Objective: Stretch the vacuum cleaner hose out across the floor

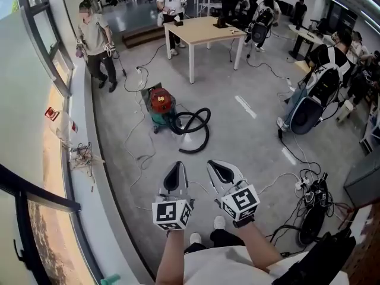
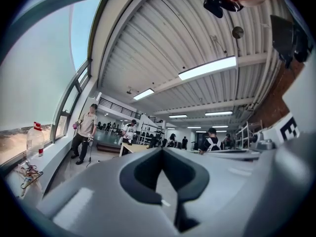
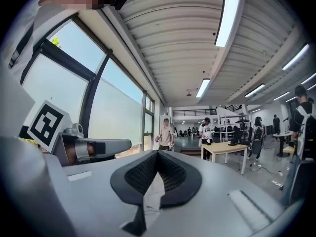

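A red-topped, green-bodied vacuum cleaner (image 1: 160, 104) stands on the grey floor ahead of me. Its black hose (image 1: 195, 125) lies in a loose coil to its right and ends in a pale nozzle (image 1: 189, 141) on the floor. Both grippers are held side by side at waist height, well short of the hose. My left gripper (image 1: 176, 170) (image 2: 163, 174) is shut with nothing in it. My right gripper (image 1: 221, 170) (image 3: 157, 179) is likewise shut and empty. Both gripper views look level across the room, and neither shows the vacuum cleaner.
A wooden table (image 1: 205, 29) stands beyond the vacuum cleaner, with people around it. A person (image 1: 98, 46) walks by the window ledge (image 1: 89, 159) on the left. White cables (image 1: 139, 153) trail over the floor. A power strip and black gear (image 1: 312, 200) lie at right, near seated people.
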{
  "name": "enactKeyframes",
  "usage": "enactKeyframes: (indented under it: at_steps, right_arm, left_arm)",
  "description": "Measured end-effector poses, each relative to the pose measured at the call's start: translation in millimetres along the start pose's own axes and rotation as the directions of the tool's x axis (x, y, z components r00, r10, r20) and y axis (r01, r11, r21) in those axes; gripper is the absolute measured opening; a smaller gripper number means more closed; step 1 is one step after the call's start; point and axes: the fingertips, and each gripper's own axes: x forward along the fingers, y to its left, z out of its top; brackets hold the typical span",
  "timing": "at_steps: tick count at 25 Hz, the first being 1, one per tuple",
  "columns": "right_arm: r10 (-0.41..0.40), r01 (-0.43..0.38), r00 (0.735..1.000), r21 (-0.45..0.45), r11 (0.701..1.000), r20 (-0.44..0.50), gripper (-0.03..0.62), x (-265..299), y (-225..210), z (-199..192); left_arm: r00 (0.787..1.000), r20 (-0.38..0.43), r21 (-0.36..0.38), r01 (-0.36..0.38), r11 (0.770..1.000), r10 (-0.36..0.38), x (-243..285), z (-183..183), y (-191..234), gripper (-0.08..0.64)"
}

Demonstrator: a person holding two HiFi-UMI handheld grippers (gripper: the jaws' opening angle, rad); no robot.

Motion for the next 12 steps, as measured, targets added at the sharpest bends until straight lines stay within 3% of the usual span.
enactKeyframes:
  at_steps: [5,12]
  right_arm:
    - [0.051,-0.051,0.999,0.015,0.999,0.001,-0.002,45.3,-21.5,-3.1]
    - [0.133,-0.134,0.989,0.012,0.991,0.062,-0.002,121.0,-91.6,17.8]
  left_arm:
    - [0.999,-0.005,0.007,-0.041,0.999,0.041,38.7,-1.3,20.2,0.000]
    - [0.997,0.031,0.060,-0.075,0.995,0.073,140.3,16.4,27.9,0.000]
